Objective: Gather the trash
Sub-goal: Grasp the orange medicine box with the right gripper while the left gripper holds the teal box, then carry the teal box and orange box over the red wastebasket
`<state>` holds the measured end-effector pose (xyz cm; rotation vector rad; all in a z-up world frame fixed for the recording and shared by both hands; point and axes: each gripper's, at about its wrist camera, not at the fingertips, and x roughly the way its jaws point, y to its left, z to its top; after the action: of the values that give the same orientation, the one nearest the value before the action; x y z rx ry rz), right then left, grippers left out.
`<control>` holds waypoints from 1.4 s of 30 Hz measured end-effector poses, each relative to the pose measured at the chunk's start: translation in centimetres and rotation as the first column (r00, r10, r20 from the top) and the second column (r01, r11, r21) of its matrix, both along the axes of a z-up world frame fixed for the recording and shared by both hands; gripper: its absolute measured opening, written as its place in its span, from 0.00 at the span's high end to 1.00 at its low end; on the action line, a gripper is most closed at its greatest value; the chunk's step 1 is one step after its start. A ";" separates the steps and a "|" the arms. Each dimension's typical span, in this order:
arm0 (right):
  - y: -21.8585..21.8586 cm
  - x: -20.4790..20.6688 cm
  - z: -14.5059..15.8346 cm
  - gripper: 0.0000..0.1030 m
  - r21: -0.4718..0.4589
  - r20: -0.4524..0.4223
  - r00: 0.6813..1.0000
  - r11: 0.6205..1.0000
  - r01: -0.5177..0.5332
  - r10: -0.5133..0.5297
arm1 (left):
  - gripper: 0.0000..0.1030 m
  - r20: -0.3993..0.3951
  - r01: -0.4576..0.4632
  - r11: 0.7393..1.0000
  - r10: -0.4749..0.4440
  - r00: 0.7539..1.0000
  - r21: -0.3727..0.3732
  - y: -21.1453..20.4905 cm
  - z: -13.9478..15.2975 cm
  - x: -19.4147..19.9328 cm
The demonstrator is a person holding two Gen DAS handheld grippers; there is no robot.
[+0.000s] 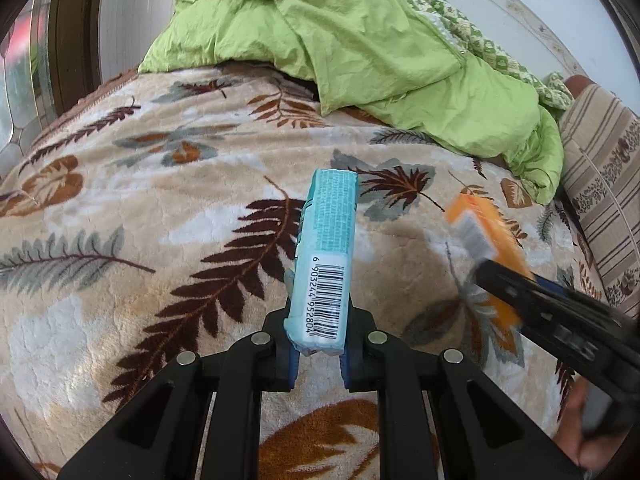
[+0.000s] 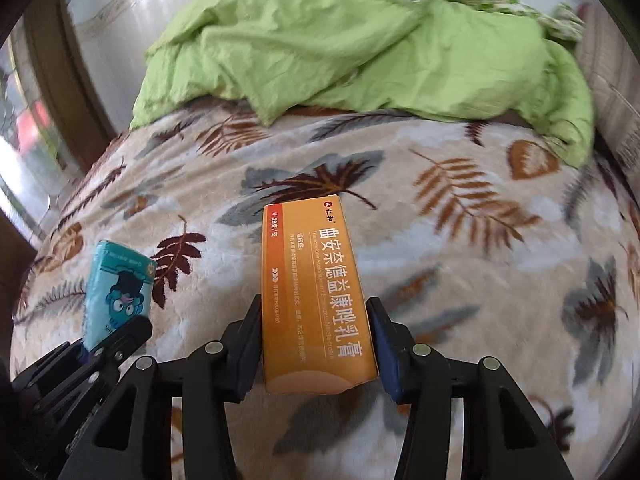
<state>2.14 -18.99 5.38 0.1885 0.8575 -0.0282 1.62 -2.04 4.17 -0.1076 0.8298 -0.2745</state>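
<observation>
**Both grippers loaded above the bed**

Nearest to the lens of the left wrist camera, the left gripper (image 1: 318, 354) is closed on the near end of a turquoise tissue pack (image 1: 326, 256). The barcode side faces the camera, and the long axis of the pack runs straight forward, away from the fingers. The right gripper (image 2: 316, 354) clamps in the same way an orange ointment box (image 2: 314, 296), which also points forward along the fingers. So each piece of trash lies already inside its claw, not beside it, and both seem lifted free of the leaf-patterned blanket (image 1: 160, 208).

The two grippers are near each other, side by side, the tissue pack to the left of the box. I see no bin or bag in either view, so I judge that the next move is to carry both pieces away to a container outside the frame.

Ahead, the crumpled green quilt (image 1: 360, 48) lies at the far side of the bed, well apart from both claws. A striped pillow (image 1: 600, 184) stands at the right edge. The blanket between is free, so there is room to turn or pull back.
</observation>
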 end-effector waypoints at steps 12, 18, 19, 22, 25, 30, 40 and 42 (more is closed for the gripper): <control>-1.0 -5.9 0.9 0.49 0.082 0.074 0.990 0.990 0.112 -0.118 | 0.86 0.077 0.018 0.999 -0.021 0.997 0.048 -1.0 1.3 -1.2; -1.0 -5.8 1.0 0.49 0.081 0.096 0.987 0.990 0.119 -0.126 | 0.86 0.104 0.017 0.998 -0.023 0.994 0.059 -1.3 1.8 -1.5; -1.0 -5.8 1.0 0.49 0.084 0.098 0.987 0.990 0.116 -0.124 | 0.86 0.106 0.018 0.998 -0.024 0.994 0.059 -1.3 1.8 -1.5; -0.8 -5.9 1.0 0.49 0.081 0.104 0.987 0.991 0.111 -0.119 | 0.86 0.109 0.016 0.998 -0.023 0.994 0.059 -1.4 1.9 -1.6; -0.8 -6.1 1.1 0.49 0.089 0.106 0.987 0.990 0.110 -0.120 | 0.86 0.119 0.022 0.998 -0.030 0.992 0.063 -1.6 2.2 -1.9; -0.9 -6.8 1.5 0.49 0.098 0.122 0.984 0.988 0.118 -0.130 | 0.86 0.134 0.033 0.997 -0.041 0.990 0.063 -1.9 2.6 -2.5; -1.1 -11.1 2.3 0.49 0.142 0.144 0.974 0.978 0.152 -0.173 | 0.86 0.168 0.069 0.994 -0.082 0.982 0.082 -2.8 3.2 -5.3; -1.3 -12.5 2.5 0.49 0.153 0.151 0.971 0.975 0.163 -0.186 | 0.86 0.183 0.075 0.993 -0.091 0.979 0.089 -3.0 3.5 -6.3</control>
<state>-10.40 -20.31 7.88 0.3931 0.6764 -0.1165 -4.72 -5.00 7.64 0.0293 0.6586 -0.3240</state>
